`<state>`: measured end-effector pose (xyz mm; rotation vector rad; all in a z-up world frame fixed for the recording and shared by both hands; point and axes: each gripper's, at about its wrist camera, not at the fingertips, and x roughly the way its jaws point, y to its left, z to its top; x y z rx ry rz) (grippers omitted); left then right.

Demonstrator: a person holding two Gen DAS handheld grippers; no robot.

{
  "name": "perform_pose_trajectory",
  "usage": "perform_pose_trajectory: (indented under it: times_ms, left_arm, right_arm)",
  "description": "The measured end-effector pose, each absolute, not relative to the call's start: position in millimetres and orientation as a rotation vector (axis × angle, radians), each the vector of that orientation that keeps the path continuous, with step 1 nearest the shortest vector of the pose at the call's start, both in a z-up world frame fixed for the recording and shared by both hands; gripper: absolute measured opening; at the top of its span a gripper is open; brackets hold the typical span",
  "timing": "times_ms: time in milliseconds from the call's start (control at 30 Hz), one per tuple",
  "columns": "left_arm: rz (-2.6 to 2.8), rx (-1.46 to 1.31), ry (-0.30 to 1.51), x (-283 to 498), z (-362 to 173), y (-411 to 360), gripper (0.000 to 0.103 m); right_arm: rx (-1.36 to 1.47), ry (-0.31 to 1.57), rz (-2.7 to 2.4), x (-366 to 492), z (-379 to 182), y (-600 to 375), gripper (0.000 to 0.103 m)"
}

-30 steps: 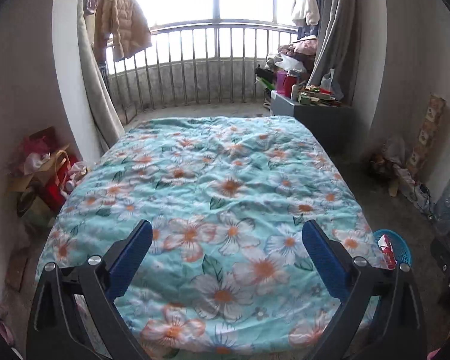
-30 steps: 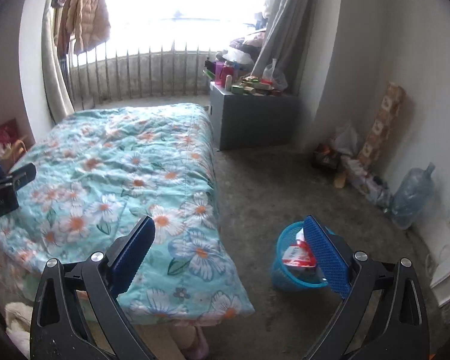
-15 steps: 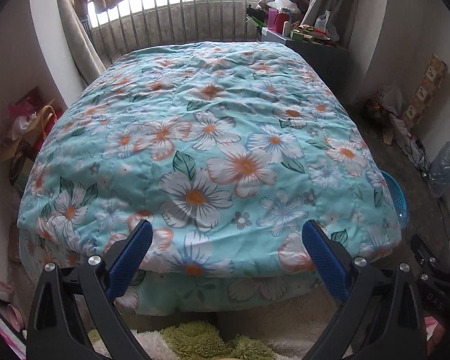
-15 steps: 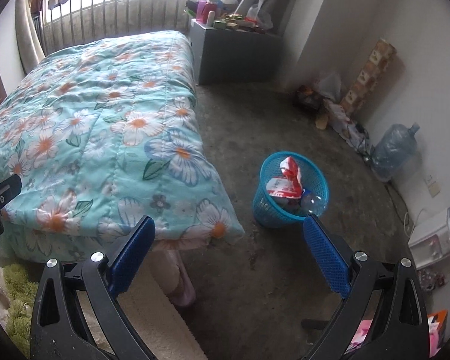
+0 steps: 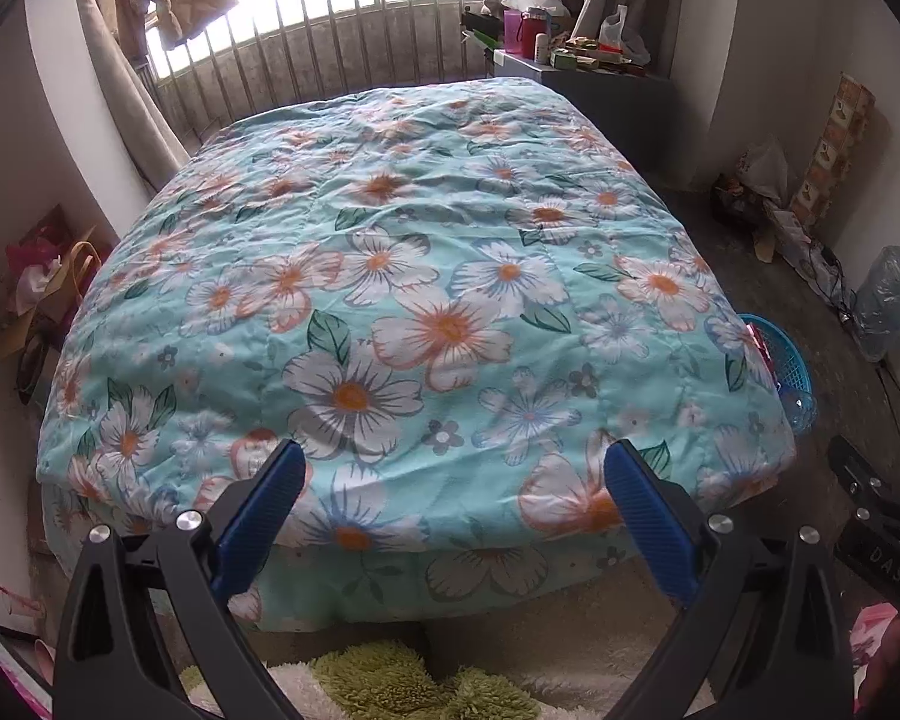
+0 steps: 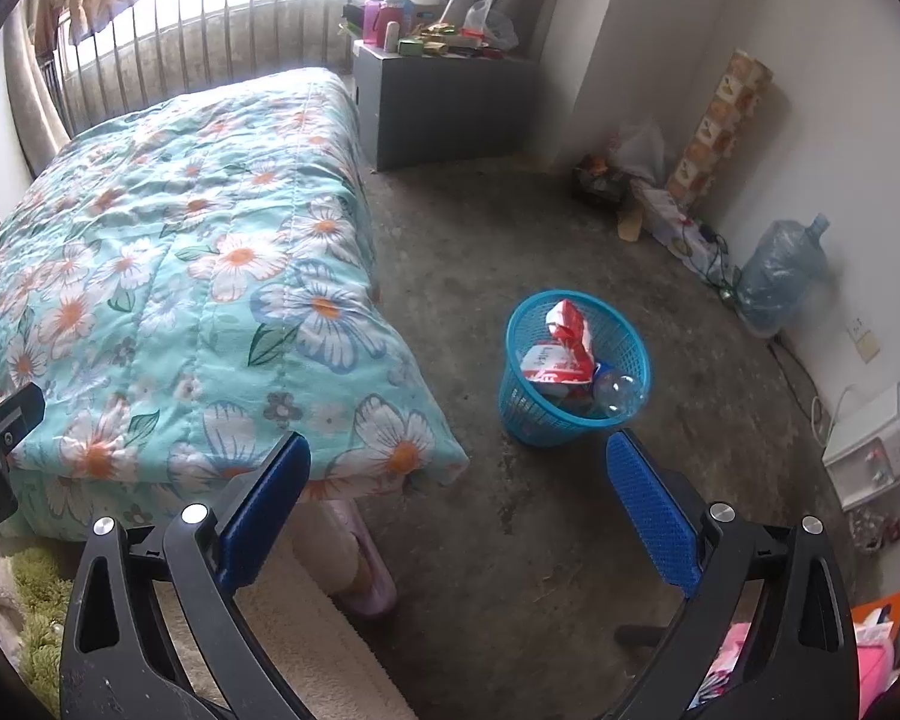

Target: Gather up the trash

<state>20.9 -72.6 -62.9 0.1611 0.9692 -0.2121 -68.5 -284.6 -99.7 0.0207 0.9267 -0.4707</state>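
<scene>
Beside the bed, the blue basket stands on the floor with wrappers inside. Your left gripper and right gripper are both released and empty; you seem between pickups, so next find loose trash.

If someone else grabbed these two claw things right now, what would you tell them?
Left gripper: open, empty, over the foot of the bed.
Right gripper: open, empty, aimed at the floor by the bed corner.
Blue basket stands on the floor right of the bed, already holding a red-white wrapper and a clear bottle.
Nothing in hand now. Left: find more trash and drop it in the basket.
</scene>
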Motion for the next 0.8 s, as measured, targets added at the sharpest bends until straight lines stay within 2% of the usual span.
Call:
perform_pose_trajectory:
  times_ms: [800]
  left_arm:
    - [-0.252,0.168,0.93,12.6,-52.5,-82.6,0.098]
  right_arm:
    - [0.02,0.902,-0.49,-73.1,-93.2,-288.8,0.095]
